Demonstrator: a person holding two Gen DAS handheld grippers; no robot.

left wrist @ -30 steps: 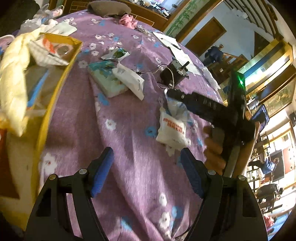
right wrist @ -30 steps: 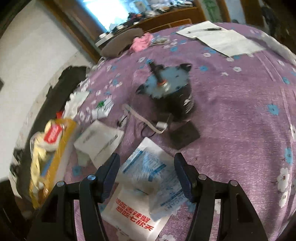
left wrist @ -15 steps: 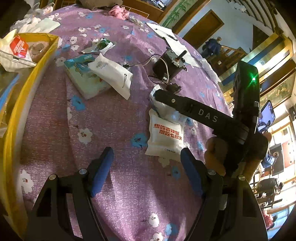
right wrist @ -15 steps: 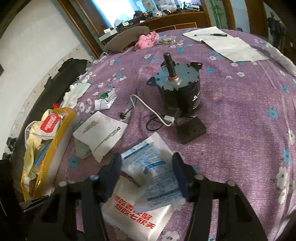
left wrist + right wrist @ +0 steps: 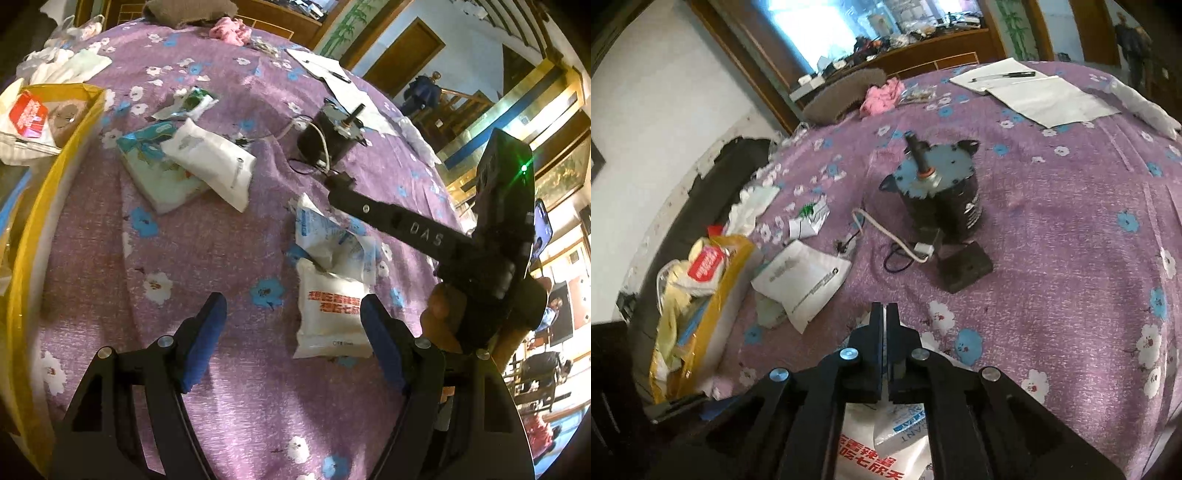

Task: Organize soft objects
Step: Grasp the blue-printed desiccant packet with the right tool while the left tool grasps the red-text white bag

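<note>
Right gripper [image 5: 885,314] just clamped onto the blue-print packet [image 5: 332,236]

Jaws were wide a second ago, now pinched on its crumpled top (red-print packet [image 5: 332,314] lies underneath); left gripper [image 5: 291,332] hangs open, yellow bin [image 5: 22,236] probably next

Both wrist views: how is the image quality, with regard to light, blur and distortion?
Left wrist view: sharp, strong fisheye bending, black corners, evenly lit purple cloth. Right wrist view: the window is overexposed, the yellow box at the left edge is slightly blurred.
</note>
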